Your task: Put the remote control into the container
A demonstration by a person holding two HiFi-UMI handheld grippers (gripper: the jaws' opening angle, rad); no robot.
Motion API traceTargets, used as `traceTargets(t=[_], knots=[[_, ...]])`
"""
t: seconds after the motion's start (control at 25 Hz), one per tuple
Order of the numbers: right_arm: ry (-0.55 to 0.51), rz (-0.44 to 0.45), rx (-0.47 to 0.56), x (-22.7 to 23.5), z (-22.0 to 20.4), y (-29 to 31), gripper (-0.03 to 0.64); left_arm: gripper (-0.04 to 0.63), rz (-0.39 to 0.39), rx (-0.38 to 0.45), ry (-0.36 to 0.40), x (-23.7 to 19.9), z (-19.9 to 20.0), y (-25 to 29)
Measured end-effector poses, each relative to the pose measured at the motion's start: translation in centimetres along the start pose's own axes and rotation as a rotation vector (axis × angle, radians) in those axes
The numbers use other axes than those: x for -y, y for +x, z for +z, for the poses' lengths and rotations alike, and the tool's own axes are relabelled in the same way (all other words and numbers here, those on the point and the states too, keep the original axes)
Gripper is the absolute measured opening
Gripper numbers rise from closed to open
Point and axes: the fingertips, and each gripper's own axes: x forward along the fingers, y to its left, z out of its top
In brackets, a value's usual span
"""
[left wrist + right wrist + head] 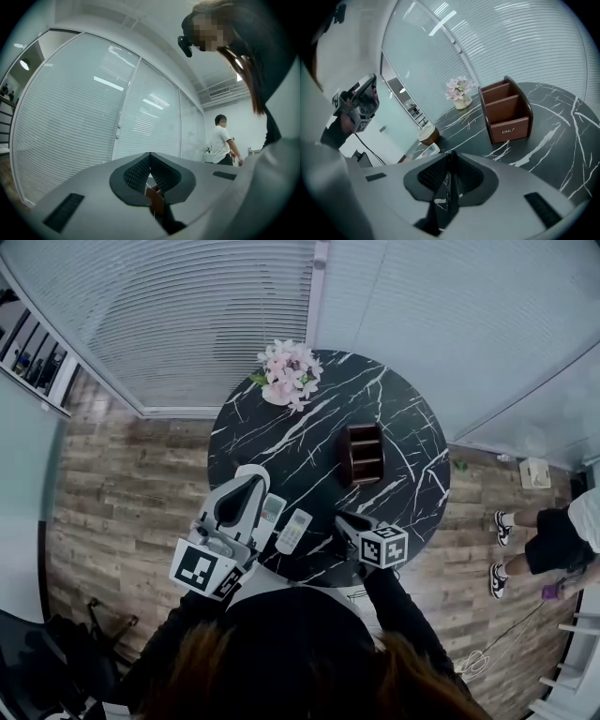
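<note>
Slatted blinds behind glass walls close in the room, and the floor is wood plank. At its right edge stands a person [551, 542] in dark shorts and sneakers. A round black marble table [281, 432] with white veins fills the middle.

The left gripper [150, 164] is held level over the near left part of the table. Its jaws are clenched tip to tip with nothing between them. The right gripper [451, 161] is angled down over the near right edge. Its jaws are clamped on a dark flat object [444, 197]. The object is seen edge on, and I cannot tell what it is.

The brown wooden container [508, 127] stands upright right of the table's centre, well apart from both grippers. It is an open-topped organiser split by dividers into stepped compartments, and only bare wood shows inside them. A bunch of pink flowers [289, 371] sits in a small pale pot at the far edge. A brown cup [427, 135] with a white lid stands on the left side; the lid hides what it holds.

Two white remote controls [272, 511] lie flat on the table just beside the left gripper, the second [293, 531] close alongside the first. Both are outside the container.
</note>
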Motion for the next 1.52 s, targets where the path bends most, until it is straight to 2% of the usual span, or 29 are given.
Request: traceTargets(t=[0.16, 0.36, 0.56, 0.96, 1.24, 1.52], knots=[[-0.032, 0.076, 0.026, -0.2, 1.9, -1.6, 0.067, 0.008, 0.000, 0.002, 0.000, 0.1, 0.1, -0.1], [-0.156, 0.148, 0.098, -0.8, 6.0, -3.9, 0.066, 0.008, 0.007, 0.008, 0.002, 0.0, 0.3, -0.3], [-0.282, 0.155, 0.151, -0.2, 10.4, -5.6, 0.066, 0.008, 0.019, 0.008, 0.011, -0.1, 0.6, -0.5], [-0.460, 0.178, 0.257, 1.0, 19.1, -6.7, 0.066, 0.008, 0.058, 0.012, 0.008, -0.7, 0.5, -0.9], [-0.556, 0.228, 0.317, 1.7, 24.2, -5.5, 0.066, 0.008, 0.091, 0.006, 0.008, -1.0, 0.4, -1.1], [-0.597, 0.209, 0.342, 4.0, 27.7, -3.1, 0.066, 0.008, 0.127, -0.004, 0.017, -1.2, 0.2, -1.5]])
